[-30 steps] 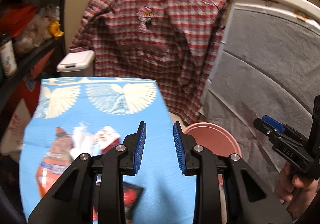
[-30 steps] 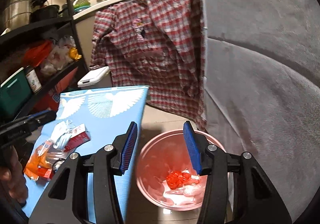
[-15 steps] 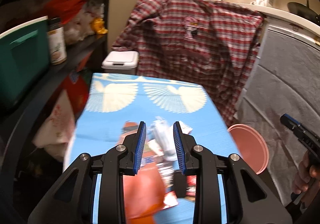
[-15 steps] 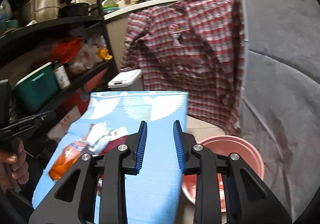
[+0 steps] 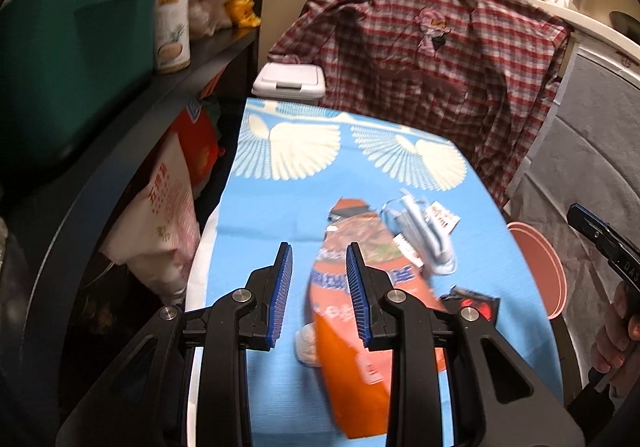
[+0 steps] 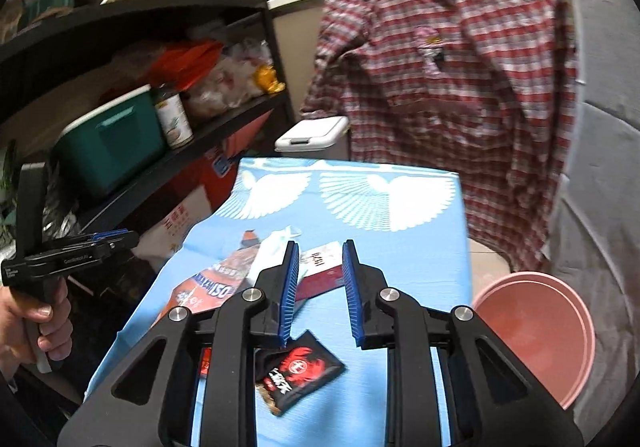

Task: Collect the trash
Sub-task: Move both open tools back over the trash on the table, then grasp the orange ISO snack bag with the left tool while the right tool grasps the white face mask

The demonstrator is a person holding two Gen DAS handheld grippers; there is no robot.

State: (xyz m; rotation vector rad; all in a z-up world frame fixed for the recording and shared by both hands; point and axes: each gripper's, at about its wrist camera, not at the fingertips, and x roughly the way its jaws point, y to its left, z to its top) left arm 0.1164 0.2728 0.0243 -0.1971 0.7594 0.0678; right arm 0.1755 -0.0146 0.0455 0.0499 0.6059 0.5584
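Note:
Trash lies on a blue cloth-covered board (image 5: 280, 207): an orange snack bag (image 5: 352, 311), a crumpled clear wrapper (image 5: 420, 231), a red-and-white packet (image 6: 320, 271) and a black sachet with a red crab (image 6: 298, 371). My left gripper (image 5: 318, 295) is open and empty above the board, just left of the orange bag (image 6: 208, 287). My right gripper (image 6: 320, 291) is open and empty above the black sachet (image 5: 476, 303). A pink bin (image 6: 536, 331) stands on the floor right of the board and also shows in the left wrist view (image 5: 540, 271).
A dark shelf unit (image 5: 120, 119) with a green box (image 5: 72, 59), a jar and bags runs along the left. A white lidded bin (image 5: 290, 81) stands behind the board. A plaid shirt (image 5: 432, 59) hangs at the back. Grey fabric (image 6: 600, 175) fills the right.
Both grippers swung left from the pink bin to over the board. The right jaws narrowed after being over the bin. The left gripper moved past the bag to its left.

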